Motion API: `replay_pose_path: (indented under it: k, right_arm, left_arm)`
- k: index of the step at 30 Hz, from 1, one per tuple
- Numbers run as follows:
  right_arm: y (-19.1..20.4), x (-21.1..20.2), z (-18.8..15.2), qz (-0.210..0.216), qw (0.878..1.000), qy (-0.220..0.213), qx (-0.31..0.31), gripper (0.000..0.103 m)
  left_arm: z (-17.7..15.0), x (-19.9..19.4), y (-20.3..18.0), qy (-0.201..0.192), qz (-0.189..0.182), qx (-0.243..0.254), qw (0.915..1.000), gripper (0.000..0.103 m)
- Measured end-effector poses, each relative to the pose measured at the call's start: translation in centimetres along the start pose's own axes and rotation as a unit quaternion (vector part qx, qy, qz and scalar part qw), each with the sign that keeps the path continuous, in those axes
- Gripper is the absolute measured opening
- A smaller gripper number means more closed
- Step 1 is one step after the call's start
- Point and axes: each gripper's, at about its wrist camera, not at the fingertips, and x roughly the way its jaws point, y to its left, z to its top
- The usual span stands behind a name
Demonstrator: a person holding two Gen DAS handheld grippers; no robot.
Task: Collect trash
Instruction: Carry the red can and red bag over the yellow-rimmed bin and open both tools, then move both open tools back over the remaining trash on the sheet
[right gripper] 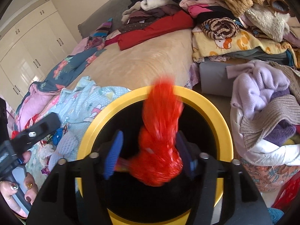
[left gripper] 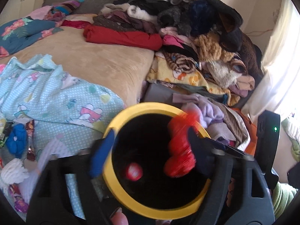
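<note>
The left gripper [left gripper: 148,153] holds the yellow bin [left gripper: 120,191] by its wall: its blue finger pad [left gripper: 101,153] lies outside the rim at about 9 o'clock of the opening, and the other finger is inside at about 3 o'clock, so the fingers are clamped on the bin wall as far as the left wrist view shows. The inside of the bin is black, and a small red ball of wrapper [left gripper: 133,171] lies on its bottom. In the right wrist view the right gripper [right gripper: 150,153] hangs over the mouth of the same bin [right gripper: 223,123], with its fingers [right gripper: 113,153] apart, and the red plastic wrapper [right gripper: 161,131] stands between them; it is blurred, and I cannot tell if the pads really press on it. In the left wrist view this wrapper [left gripper: 180,150] appears at 2 o'clock of the bin opening, inside the rim. The bin stands on a bed with a beige blanket [left gripper: 93,60]. At 9 o'clock from the bin lies a light blue dotted cloth [left gripper: 56,97], and farther, at the left edge, some small candy wrappers [left gripper: 31,136] lie near it. At 12 to 2 o'clock a big pile of clothes [left gripper: 187,28] rises behind the bin.
</note>
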Motion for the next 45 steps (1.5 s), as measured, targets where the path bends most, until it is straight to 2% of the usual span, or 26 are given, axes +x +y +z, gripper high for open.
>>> replay_pose_path:
  k: [4,5,10,22,30,45]
  right_arm:
    - [0.1,-0.1,0.0,-0.003,1.000,-0.008,-0.001,0.063]
    - [0.4,-0.3,0.0,0.000,1.000,-0.014,-0.005,0.064]
    - [2.1,-1.1,0.1,0.013,0.999,-0.039,-0.026,0.072]
    - [7.8,-1.8,-0.1,0.046,0.995,-0.054,-0.067,0.077]
    - [12.5,-1.2,-1.2,0.069,0.991,-0.044,-0.105,0.080]
    - [20.1,1.6,-2.6,0.104,0.981,-0.013,-0.165,0.081]
  left_arm:
    - [-0.1,-1.0,0.8,-0.017,0.024,-0.005,0.9996,0.091]
    - [-0.1,-1.3,1.0,-0.022,0.029,-0.008,0.9993,0.092]
    - [-0.2,-3.2,2.4,-0.043,0.053,-0.018,0.9975,0.092]
    - [-0.1,-7.7,5.6,-0.094,0.106,-0.027,0.9895,0.092]
    - [-0.1,-10.3,8.5,-0.127,0.134,-0.049,0.9816,0.092]
    - [-0.6,-12.9,14.1,-0.148,0.165,-0.100,0.9701,0.092]
